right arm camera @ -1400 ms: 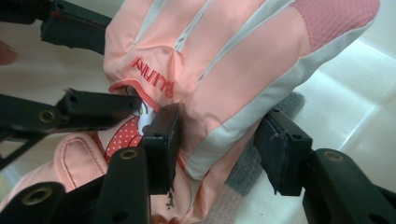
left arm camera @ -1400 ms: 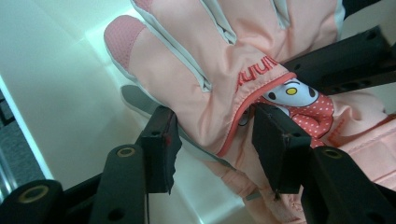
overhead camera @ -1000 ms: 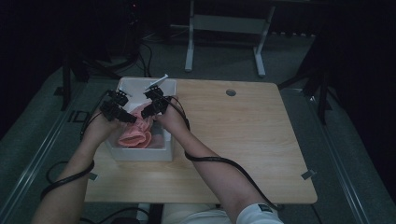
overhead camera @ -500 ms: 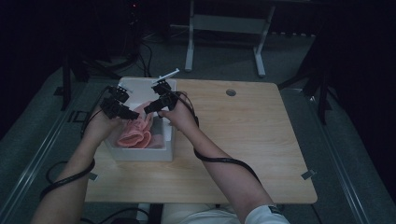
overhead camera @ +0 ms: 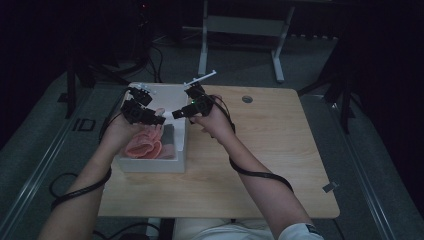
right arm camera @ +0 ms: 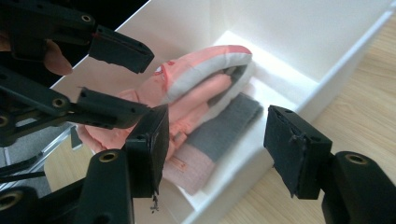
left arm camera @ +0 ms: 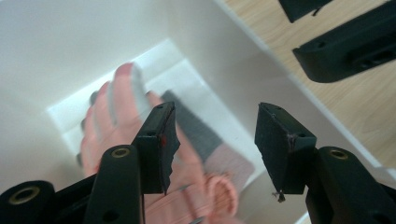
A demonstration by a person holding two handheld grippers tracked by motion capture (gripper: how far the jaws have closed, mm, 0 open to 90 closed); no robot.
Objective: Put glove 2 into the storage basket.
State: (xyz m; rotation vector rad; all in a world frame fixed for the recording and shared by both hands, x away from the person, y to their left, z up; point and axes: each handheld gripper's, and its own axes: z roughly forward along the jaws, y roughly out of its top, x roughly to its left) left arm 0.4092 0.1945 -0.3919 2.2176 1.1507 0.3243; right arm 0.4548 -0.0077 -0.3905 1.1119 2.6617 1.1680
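- Your left gripper (overhead camera: 161,120) hangs above the white box (overhead camera: 150,165), just over its far end. In the left gripper view its 2 jaws stand apart with nothing between the pads; they have just been closing a little.
- Your right gripper (overhead camera: 176,114) hangs beside it, above the box's right wall, tips pointing toward the left gripper. In the right gripper view its jaws are parted and grip nothing; they have just been opening slightly.
- The 2 grippers' tips are near each other but apart, both clear of the box contents.
- The pink glove (right arm camera: 196,88) lies inside the white box, on its floor, folded over itself, with a grey panel along its palm side. In the left gripper view its fingers are blurred.
- A grey-and-pink knit cuff (right arm camera: 210,140) lies just beside the glove, against the box's near wall.
- The box sits at the left edge of the wooden table (overhead camera: 270,150).
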